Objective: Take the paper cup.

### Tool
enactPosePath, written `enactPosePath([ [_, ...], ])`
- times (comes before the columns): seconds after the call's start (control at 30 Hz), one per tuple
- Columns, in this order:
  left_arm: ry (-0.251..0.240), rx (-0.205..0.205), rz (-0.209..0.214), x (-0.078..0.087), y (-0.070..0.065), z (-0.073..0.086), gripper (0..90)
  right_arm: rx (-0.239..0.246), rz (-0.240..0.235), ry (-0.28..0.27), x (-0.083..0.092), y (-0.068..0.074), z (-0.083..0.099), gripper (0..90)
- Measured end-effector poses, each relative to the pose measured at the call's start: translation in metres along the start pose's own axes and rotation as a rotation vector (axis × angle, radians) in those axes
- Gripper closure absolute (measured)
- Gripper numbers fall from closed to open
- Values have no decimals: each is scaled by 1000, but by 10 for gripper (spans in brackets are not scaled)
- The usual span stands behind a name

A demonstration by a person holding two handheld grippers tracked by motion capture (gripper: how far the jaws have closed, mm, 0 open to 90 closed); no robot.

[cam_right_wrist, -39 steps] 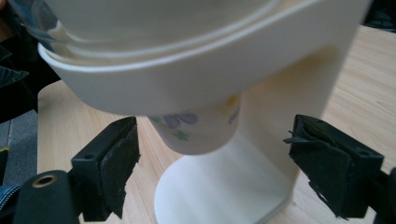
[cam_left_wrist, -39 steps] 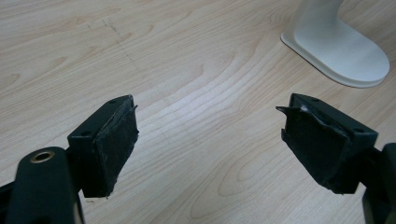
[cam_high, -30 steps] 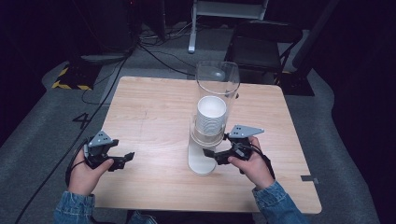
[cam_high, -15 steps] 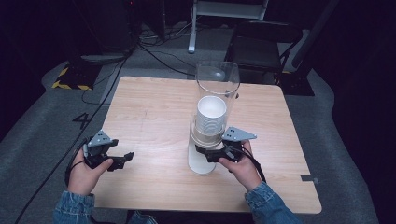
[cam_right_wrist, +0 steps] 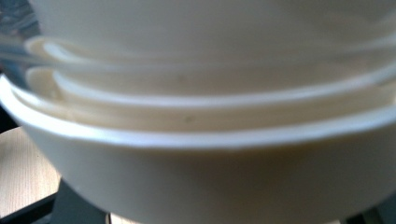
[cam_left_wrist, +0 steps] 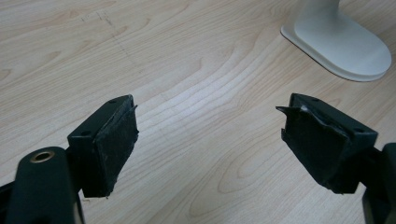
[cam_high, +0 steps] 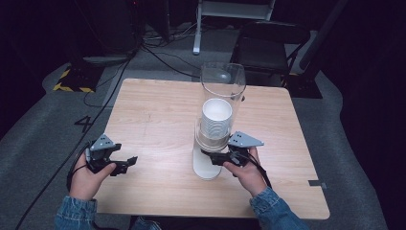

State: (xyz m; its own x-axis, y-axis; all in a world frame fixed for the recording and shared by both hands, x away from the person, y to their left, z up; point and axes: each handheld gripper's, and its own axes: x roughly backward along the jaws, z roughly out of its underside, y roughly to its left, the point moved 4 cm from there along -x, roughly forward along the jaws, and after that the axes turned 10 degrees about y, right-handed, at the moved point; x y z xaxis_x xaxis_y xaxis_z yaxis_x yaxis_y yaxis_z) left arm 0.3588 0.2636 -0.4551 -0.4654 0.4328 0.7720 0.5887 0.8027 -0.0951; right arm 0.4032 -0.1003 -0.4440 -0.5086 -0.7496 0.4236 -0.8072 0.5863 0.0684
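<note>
cup stack (cam_high: 216, 120) stands upright in the clear-tubed dispenser (cam_high: 210, 165), mid-bench | my right claw (cam_high: 214, 157) at the dispenser's near-right, pressed up to the lowest cup (its spread I cannot tell) | my left claw (cam_high: 125, 164) gapes wide, empty, well left of the dispenser; right is nearer

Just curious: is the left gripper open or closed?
Open: the left gripper has its black pads wide apart, bare table between them.

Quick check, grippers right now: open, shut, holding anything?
Left gripper: open, holding nothing, over the table.
Right gripper: at the cup dispenser; jaws hidden, cannot tell.
</note>
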Motion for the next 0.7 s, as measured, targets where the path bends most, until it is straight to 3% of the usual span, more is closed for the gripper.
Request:
enactPosePath([
  [0.7,8,1,3,-1,2,2,179,7,3,15,-5,0,8,324],
])
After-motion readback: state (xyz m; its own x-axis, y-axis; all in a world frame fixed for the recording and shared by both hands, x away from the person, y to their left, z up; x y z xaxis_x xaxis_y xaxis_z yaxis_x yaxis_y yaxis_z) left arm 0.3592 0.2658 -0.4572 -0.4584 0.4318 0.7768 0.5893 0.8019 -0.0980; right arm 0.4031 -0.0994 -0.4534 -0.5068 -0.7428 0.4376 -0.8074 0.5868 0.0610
